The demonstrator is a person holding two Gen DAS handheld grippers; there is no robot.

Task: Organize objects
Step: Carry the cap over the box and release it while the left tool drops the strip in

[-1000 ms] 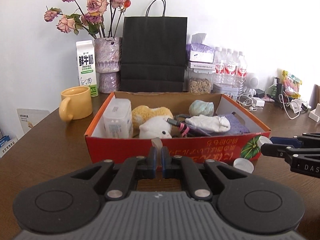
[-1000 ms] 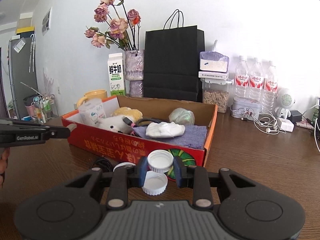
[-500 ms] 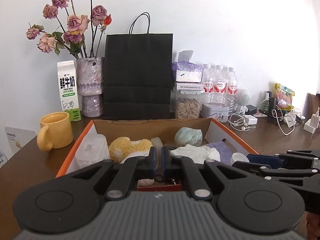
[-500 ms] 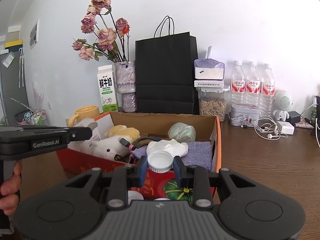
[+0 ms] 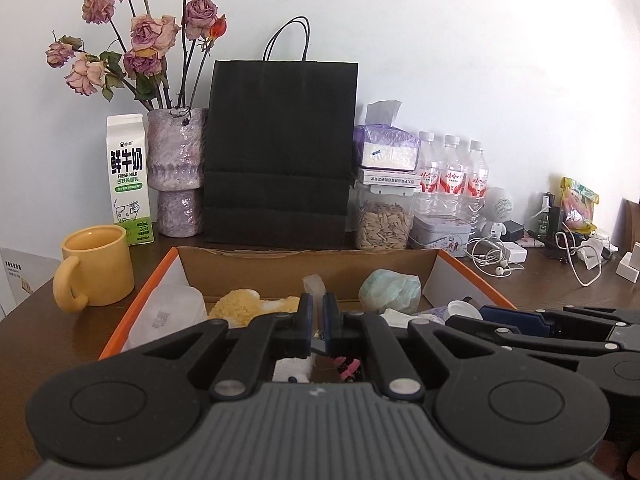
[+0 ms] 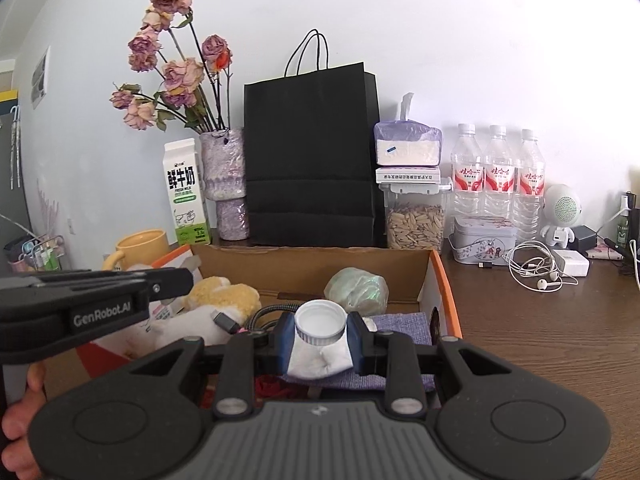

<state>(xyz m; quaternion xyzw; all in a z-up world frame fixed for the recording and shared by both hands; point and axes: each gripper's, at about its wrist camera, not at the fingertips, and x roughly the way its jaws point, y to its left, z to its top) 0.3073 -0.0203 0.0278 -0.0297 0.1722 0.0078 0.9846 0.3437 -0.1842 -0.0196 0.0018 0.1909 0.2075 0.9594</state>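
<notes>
Count on bench: three water bottles [image 6: 496,176], one milk carton [image 6: 185,192], one yellow mug [image 5: 98,272], one black paper bag [image 6: 312,156], one vase [image 6: 224,184], one cardboard box [image 6: 440,280], one tin [image 6: 484,240].

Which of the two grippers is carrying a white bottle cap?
The right gripper: a white cap sits clamped between its blue pads. The left gripper holds no cap.

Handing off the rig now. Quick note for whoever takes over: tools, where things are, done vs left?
Left tool: shut on a small translucent piece, over the cardboard box.
Right tool: shut on a white bottle cap, over the box above the white cloth.
In the box: yellow plush, green bundle, purple towel.
Done: both items brought over the box.
Left: release them inside.
</notes>
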